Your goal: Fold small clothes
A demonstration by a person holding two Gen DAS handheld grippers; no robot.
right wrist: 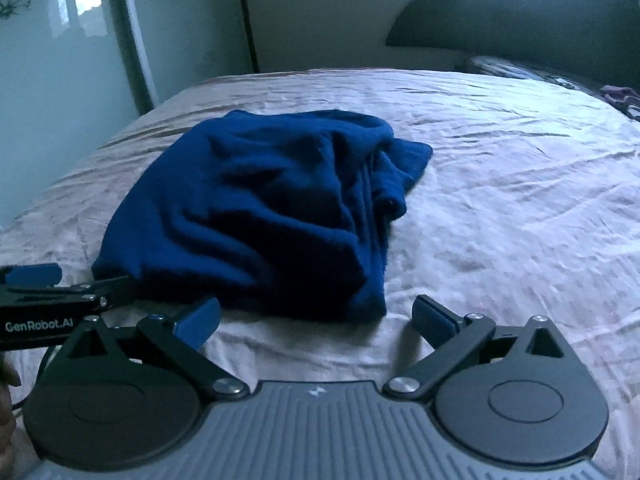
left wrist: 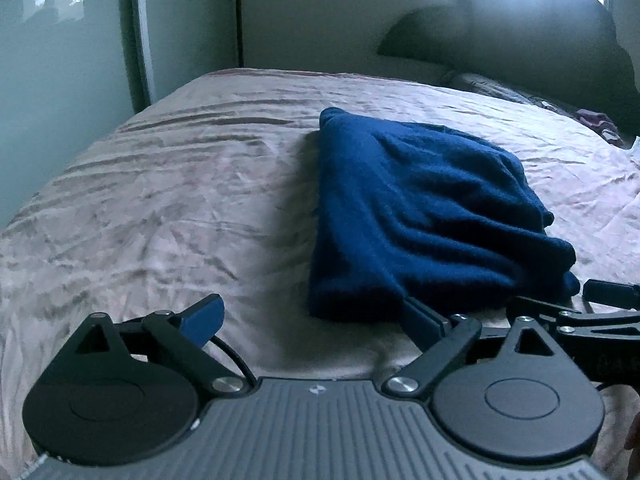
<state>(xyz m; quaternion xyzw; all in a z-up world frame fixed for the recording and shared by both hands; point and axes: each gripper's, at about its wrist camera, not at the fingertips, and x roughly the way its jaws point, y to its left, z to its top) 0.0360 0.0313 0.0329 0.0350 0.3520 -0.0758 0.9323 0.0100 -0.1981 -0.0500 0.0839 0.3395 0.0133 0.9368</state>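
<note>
lying bunched on bed (right wrist: 500, 160), blue garment (right wrist: 256, 208) runs long axis away from both tools. left tool (left wrist: 316, 320) wide open, right finger touching near hem; right tool (right wrist: 316, 320) wide open, empty, just short.

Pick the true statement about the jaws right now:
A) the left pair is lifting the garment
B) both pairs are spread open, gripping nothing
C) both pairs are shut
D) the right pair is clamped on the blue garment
B: both the left gripper and right gripper stand wide open at the near edge of the blue garment, which lies on the bed.
</note>
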